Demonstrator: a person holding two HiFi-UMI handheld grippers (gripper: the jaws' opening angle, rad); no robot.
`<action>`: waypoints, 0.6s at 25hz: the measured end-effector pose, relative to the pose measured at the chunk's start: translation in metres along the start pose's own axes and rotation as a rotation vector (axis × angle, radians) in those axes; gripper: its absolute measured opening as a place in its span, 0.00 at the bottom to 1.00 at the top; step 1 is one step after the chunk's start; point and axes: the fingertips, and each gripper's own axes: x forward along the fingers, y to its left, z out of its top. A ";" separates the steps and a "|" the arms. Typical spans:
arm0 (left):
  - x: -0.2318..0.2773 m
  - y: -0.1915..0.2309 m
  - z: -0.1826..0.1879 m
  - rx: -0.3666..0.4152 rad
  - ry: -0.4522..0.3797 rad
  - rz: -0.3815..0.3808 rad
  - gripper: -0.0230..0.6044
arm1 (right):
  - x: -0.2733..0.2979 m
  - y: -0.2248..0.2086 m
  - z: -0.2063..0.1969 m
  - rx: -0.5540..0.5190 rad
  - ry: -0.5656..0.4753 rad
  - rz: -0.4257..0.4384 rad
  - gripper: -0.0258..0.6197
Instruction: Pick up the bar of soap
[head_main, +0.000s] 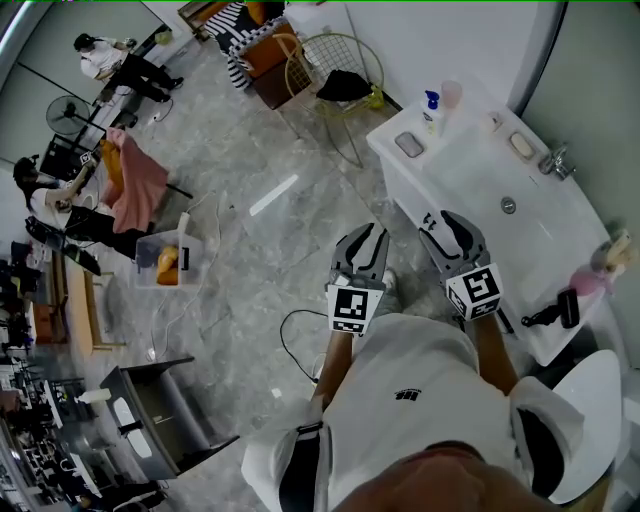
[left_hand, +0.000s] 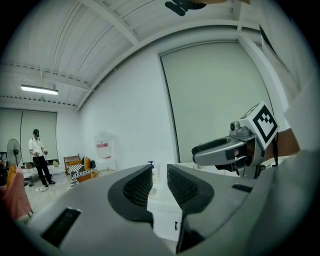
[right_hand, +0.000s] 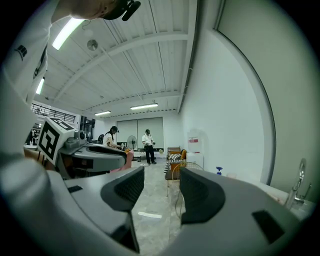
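The bar of soap (head_main: 521, 144) is a pale beige block lying at the far rim of the white sink counter (head_main: 470, 170), beside the faucet (head_main: 556, 162). Both grippers hang in the air, well short of the soap, in front of the counter. My left gripper (head_main: 362, 245) (left_hand: 160, 175) is over the floor, its jaws parted by a narrow gap with nothing between them. My right gripper (head_main: 447, 232) (right_hand: 162, 182) is over the counter's near edge, open wider and empty. The soap does not show in either gripper view.
On the counter's left end stand a blue-topped bottle (head_main: 432, 108), a pink cup (head_main: 450, 95) and a grey dish (head_main: 408, 144). A black tool (head_main: 555, 312) lies at the right end. A wire chair (head_main: 335, 70) and a floor cable (head_main: 295, 330) are nearby. People work far left.
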 end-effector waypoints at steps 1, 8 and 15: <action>0.005 0.005 0.000 0.000 -0.003 -0.003 0.19 | 0.006 -0.002 0.001 0.000 0.000 -0.003 0.40; 0.035 0.047 0.004 0.000 -0.020 -0.026 0.19 | 0.050 -0.014 0.011 -0.004 0.009 -0.026 0.40; 0.066 0.085 -0.001 -0.013 -0.017 -0.048 0.19 | 0.095 -0.027 0.014 -0.007 0.028 -0.045 0.40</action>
